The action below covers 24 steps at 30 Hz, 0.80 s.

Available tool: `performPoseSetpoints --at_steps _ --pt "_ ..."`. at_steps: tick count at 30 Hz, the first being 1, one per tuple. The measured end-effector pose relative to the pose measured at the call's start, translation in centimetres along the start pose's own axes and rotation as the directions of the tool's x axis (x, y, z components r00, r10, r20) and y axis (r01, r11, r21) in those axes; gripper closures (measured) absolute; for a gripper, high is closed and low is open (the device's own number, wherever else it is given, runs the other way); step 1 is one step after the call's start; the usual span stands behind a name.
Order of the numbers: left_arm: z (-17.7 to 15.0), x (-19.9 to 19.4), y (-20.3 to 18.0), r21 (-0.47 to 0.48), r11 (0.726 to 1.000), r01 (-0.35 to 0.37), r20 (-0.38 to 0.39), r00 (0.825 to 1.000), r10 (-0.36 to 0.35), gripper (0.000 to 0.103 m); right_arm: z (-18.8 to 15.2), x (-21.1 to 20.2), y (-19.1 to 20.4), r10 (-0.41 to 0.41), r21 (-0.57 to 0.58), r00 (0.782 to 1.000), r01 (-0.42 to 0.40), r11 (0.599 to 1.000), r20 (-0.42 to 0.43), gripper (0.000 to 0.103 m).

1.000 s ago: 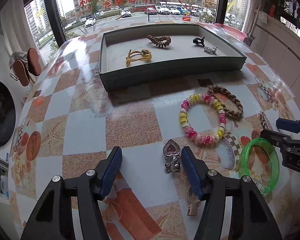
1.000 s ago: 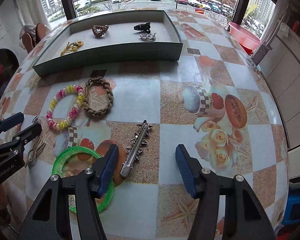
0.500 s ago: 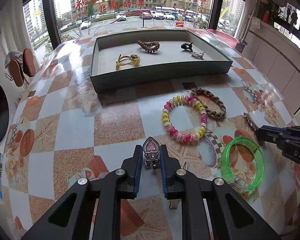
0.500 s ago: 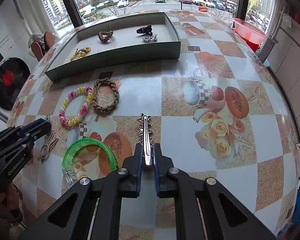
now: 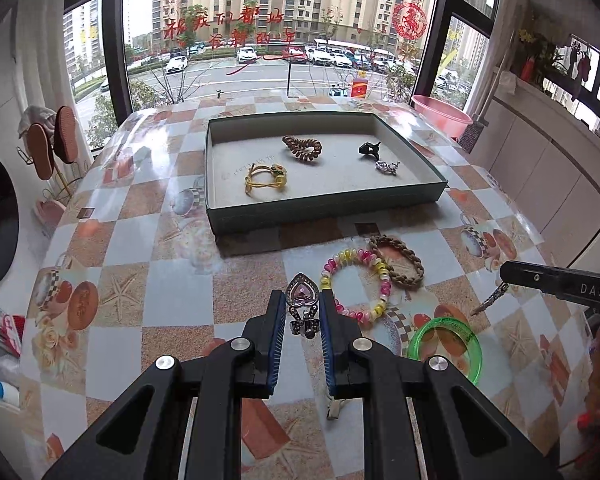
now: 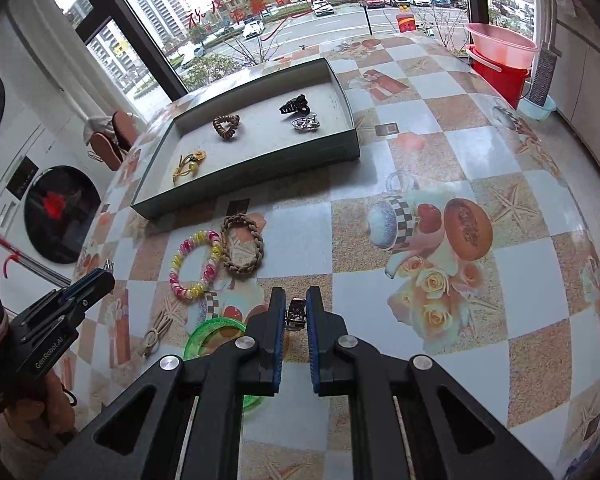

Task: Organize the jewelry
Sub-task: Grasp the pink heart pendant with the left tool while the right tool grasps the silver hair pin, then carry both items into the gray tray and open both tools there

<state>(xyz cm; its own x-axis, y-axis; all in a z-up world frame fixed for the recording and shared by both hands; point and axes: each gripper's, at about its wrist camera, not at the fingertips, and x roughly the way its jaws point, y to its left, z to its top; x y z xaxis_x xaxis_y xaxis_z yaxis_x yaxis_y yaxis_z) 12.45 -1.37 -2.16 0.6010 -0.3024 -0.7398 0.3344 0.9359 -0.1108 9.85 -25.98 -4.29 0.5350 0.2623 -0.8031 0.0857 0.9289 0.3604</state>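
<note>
Both hand-held grippers are loaded above the patterned table. The left gripper pinches a heart-shaped hair clip between its blue pads, heart end forward. The right gripper is pressed onto a slim metal hair clip, seen here only end-on; from the left wrist view the clip hangs point-down out of the closed jaws, clear of the tabletop.

The green tray sits well ahead of both, already holding a yellow hair tie, a brown spiral tie, a black claw clip and a small silver clip. The step looks like a carry to that tray. Done well, each clip should travel high enough to clear the near wall, then come down onto bare lining; the near-middle and front-left floor look free. Releasing low would stop the metal pieces skidding into the ones already placed.

Left on the table are a pink-and-yellow beaded bracelet touching a braided brown bracelet, a green bangle and a beige hair tie. The two bracelets lie between the grippers and the tray, so a dangling clip tip could snag them on a low pass. The two grippers are also near each other, and might crowd at the tray.
</note>
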Motion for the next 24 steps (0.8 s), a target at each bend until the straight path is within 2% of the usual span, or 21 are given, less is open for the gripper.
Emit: performPoseSetpoints --at_steps 3,14,24 --pt "0.9 -1.2 0.3 -0.016 1.0 0.019 0.03 0.999 -0.019 0.073 1.3 -0.8 0.1 0.037 0.008 0.999 -0.037 0.999 0.018 0.092" --pt "3.8 -1.9 1.1 -0.056 0.998 0.029 0.069 0.997 -0.025 0.073 5.5 -1.4 1.0 0.055 -0.024 0.997 -0.054 0.998 0.053 0.092" --pt "9.6 0.1 1.8 -0.082 0.997 0.01 0.127 0.992 0.001 0.073 11.9 0.3 2.1 0.115 -0.024 0.992 -0.114 0.993 0.059 0.092"
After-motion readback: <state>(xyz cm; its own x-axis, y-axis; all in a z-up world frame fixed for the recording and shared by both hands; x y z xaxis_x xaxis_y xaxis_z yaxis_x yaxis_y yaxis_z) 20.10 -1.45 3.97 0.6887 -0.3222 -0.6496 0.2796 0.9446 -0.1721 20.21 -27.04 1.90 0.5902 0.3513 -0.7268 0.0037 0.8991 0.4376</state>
